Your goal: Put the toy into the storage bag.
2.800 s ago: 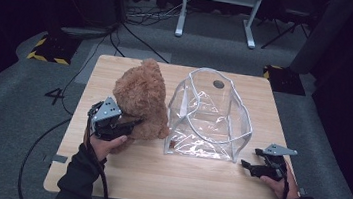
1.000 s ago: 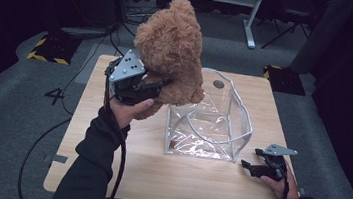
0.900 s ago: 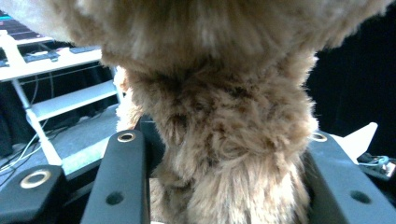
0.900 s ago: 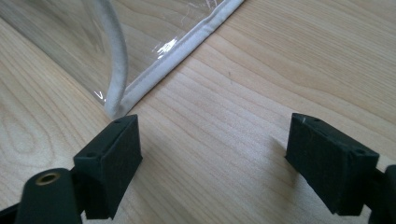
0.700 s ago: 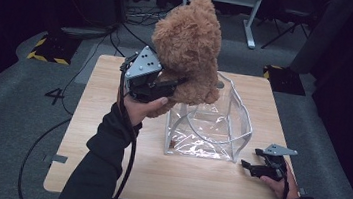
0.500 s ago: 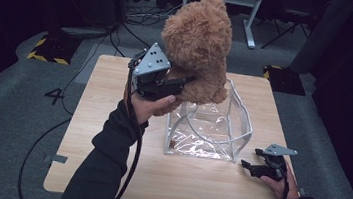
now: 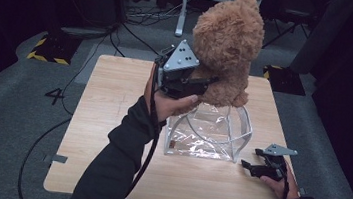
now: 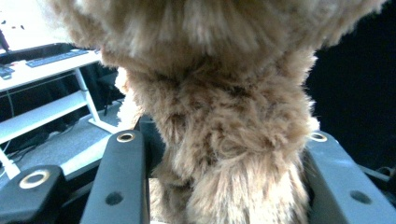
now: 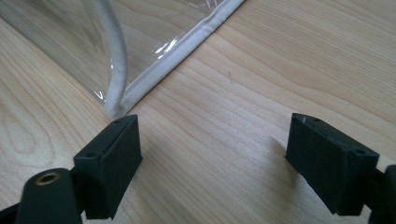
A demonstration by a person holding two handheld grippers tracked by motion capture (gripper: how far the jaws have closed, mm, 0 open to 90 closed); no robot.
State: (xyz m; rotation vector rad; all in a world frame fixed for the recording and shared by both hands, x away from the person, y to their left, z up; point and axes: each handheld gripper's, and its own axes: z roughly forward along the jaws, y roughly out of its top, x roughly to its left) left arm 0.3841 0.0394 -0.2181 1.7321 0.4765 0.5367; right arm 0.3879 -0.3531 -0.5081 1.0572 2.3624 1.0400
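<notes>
1. The teddy bear (image 7: 228, 45) is shaggy brown plush, its pile long and tufted where it shows close up in the left gripper view (image 8: 224, 140).
2. The bag (image 7: 208, 133) is clear, glossy plastic film, creased and glinting, edged with a matt white fabric binding (image 9: 177, 58).
3. The worktop (image 7: 109, 102) is pale, smooth wood with a visible grain and a dull finish.
4. The right gripper's fingers (image 9: 112, 163) are matt black, slightly rough plastic.
5. The floor (image 7: 7, 110) is grey, coarse carpet.

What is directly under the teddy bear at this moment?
The open clear plastic bag stands on the table below the teddy bear, which the left gripper holds above it. The bear covers the bag's back rim.
</notes>
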